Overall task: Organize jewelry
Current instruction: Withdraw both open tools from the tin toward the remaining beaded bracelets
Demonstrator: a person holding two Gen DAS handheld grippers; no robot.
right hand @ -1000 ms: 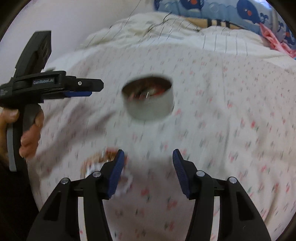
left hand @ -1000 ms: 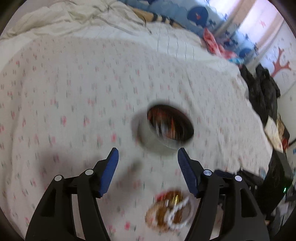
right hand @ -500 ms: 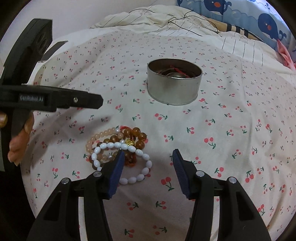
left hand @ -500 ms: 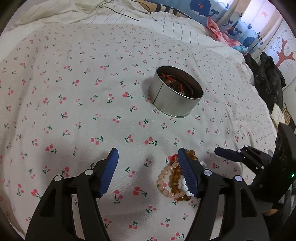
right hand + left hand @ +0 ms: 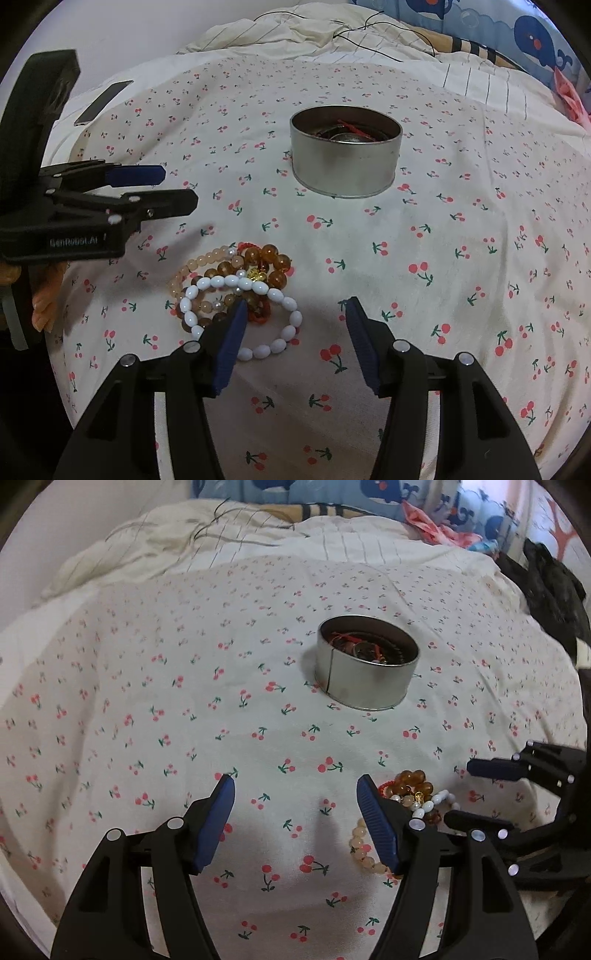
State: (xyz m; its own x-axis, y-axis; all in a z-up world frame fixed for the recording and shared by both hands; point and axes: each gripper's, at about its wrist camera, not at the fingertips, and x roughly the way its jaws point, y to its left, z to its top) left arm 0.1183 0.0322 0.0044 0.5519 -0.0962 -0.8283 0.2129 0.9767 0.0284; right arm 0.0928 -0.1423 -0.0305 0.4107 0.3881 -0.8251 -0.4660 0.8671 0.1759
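A round metal tin (image 5: pixel 345 151) stands on the cherry-print bedsheet with red and dark jewelry inside; it also shows in the left wrist view (image 5: pixel 365 668). A pile of bead bracelets lies nearer: a white one (image 5: pixel 280 334), an amber one (image 5: pixel 267 260) and a pale peach one (image 5: pixel 201 264). The pile also shows in the left wrist view (image 5: pixel 412 795). My right gripper (image 5: pixel 293 317) is open and empty, its left finger over the pile's edge. My left gripper (image 5: pixel 295 794) is open and empty, just left of the pile.
A phone (image 5: pixel 103 101) lies at the sheet's far left edge. Rumpled striped bedding (image 5: pixel 314 33) and whale-print pillows (image 5: pixel 517 33) lie behind the tin. Dark clothing (image 5: pixel 550 590) sits at the bed's right side.
Both grippers have steadied and come lower and closer to the bracelets. The right gripper's left finger now overlaps the white bracelet. Both stay open.
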